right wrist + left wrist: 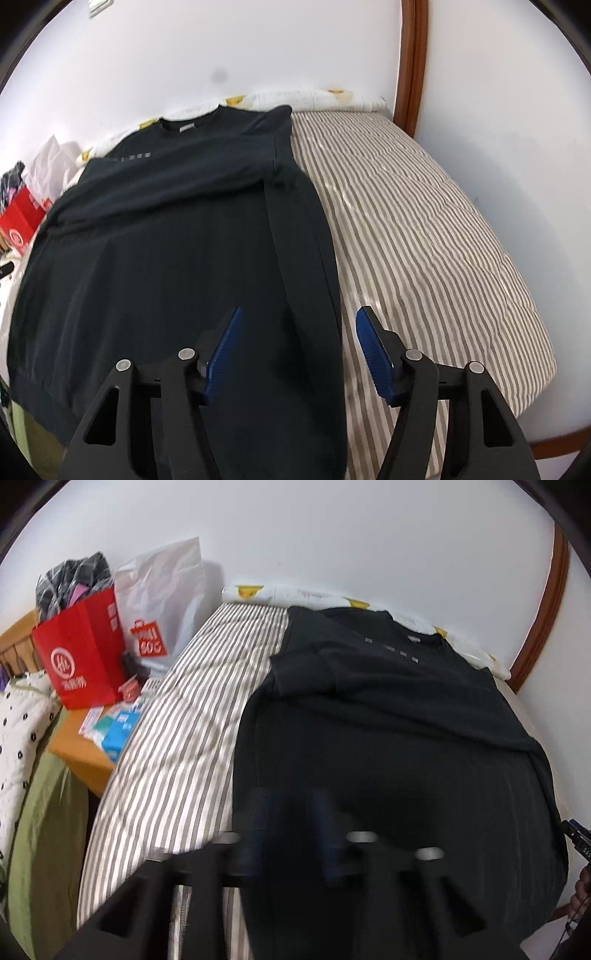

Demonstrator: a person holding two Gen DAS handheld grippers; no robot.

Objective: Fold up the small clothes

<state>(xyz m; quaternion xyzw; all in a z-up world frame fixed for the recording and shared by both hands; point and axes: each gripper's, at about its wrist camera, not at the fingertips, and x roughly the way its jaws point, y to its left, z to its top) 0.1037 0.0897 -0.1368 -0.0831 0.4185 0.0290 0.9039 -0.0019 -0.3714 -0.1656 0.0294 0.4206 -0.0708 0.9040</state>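
A black long-sleeved top (388, 738) lies flat on the striped bed, collar toward the wall, with both sleeves folded in over the body. It also shows in the right wrist view (166, 240). My left gripper (291, 805) is blurred, its blue fingers apart, over the top's lower left part. My right gripper (297, 317) is open, its blue fingers (371, 347) straddling the top's right edge near the hem. Neither holds cloth.
The striped bedcover (424, 229) lies bare right of the top. A red paper bag (81, 657) and a white plastic bag (166, 602) stand on a wooden bedside table (77, 749) at the left. A white wall and a brown frame (410, 62) are behind.
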